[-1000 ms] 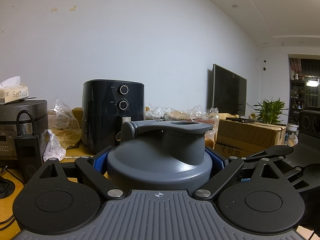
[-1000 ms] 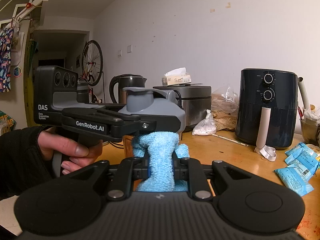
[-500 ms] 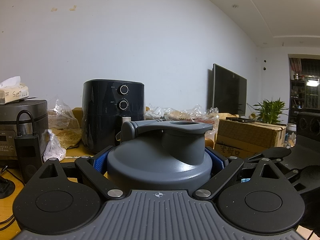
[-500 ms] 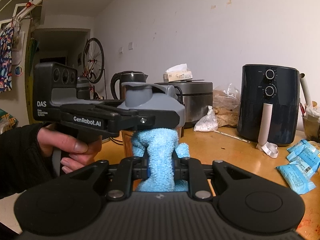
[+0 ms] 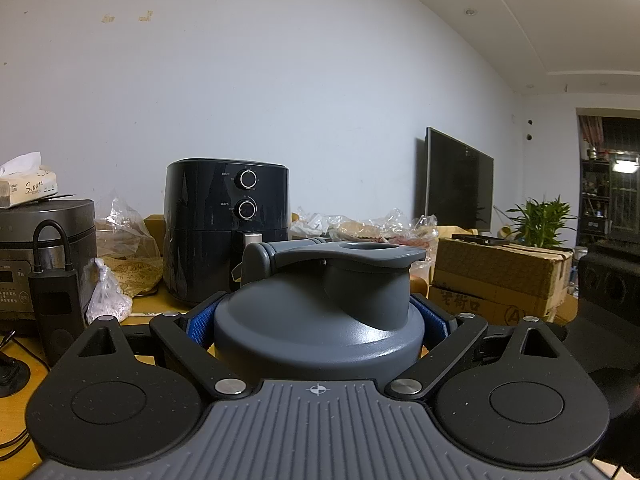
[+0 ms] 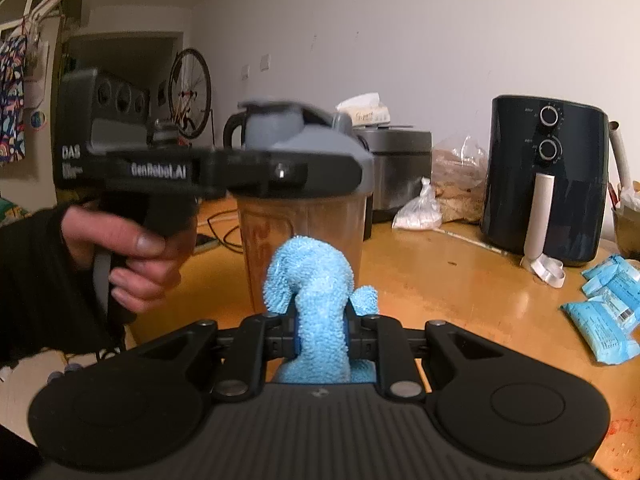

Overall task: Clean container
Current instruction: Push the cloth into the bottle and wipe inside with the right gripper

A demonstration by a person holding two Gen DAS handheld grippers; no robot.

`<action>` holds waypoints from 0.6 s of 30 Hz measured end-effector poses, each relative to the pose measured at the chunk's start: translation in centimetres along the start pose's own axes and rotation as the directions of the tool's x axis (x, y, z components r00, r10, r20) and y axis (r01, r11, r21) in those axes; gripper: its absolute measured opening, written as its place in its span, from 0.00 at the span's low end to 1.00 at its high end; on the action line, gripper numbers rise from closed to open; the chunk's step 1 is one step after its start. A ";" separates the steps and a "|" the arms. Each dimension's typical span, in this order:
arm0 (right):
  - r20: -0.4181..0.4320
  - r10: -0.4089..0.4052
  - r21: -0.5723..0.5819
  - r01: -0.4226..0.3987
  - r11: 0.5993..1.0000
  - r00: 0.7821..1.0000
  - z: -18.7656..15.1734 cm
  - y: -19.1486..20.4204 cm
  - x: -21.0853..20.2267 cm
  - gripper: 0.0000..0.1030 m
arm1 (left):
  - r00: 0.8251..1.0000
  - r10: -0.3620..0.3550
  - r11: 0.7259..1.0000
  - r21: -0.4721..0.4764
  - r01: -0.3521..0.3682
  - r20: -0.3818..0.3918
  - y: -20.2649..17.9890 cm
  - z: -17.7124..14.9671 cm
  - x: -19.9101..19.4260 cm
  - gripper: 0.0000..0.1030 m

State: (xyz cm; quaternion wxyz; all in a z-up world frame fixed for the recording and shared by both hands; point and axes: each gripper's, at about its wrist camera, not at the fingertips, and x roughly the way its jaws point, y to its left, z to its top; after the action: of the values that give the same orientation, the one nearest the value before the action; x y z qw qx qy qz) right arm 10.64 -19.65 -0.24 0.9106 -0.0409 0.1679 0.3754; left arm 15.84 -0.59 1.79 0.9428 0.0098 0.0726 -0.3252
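The container is a shaker bottle with a grey lid (image 5: 320,320) and a clear, brown-stained body (image 6: 300,232). My left gripper (image 5: 318,320) is shut on it around the lid, blue pads pressing both sides; in the right wrist view the left gripper (image 6: 280,172) is held by a person's hand (image 6: 132,248) and the bottle stands upright above the wooden table (image 6: 460,280). My right gripper (image 6: 322,336) is shut on a fluffy blue cloth (image 6: 316,280), which sits just in front of the bottle's lower body. Whether the cloth touches the bottle I cannot tell.
A black air fryer (image 6: 548,176), a grey rice cooker (image 6: 396,168) with a tissue box on it, a white bag (image 6: 420,208) and blue packets (image 6: 608,316) are on the table. A cardboard box (image 5: 500,280), a TV (image 5: 458,184) and a plant (image 5: 540,216) lie to the right.
In the right wrist view the bottle and left gripper have risen and come closer, now blurred; more of the bottle's clear body shows above the cloth. The left wrist view barely changes.
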 end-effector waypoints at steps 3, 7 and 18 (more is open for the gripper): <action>-0.027 0.002 -0.008 -0.002 1.000 1.000 -0.4 0.0 0.5 0.13 | 1.000 0.000 1.000 0.000 0.000 0.000 0.0 0.0 0.0 0.92; -0.067 0.004 -0.017 -0.005 1.000 0.998 -1.0 0.0 1.2 0.13 | 1.000 0.000 1.000 0.000 0.000 -0.001 0.0 0.1 0.0 0.92; -0.174 0.003 -0.048 -0.012 0.999 0.985 -2.7 0.2 3.3 0.13 | 1.000 0.000 1.000 -0.001 0.000 0.001 0.0 0.0 0.1 0.92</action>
State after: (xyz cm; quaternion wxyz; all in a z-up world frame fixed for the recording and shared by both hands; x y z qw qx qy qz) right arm 11.93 -17.83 -3.91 0.8898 -0.0952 0.2378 0.3778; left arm 15.92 -0.61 1.81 0.9428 0.0092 0.0722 -0.3252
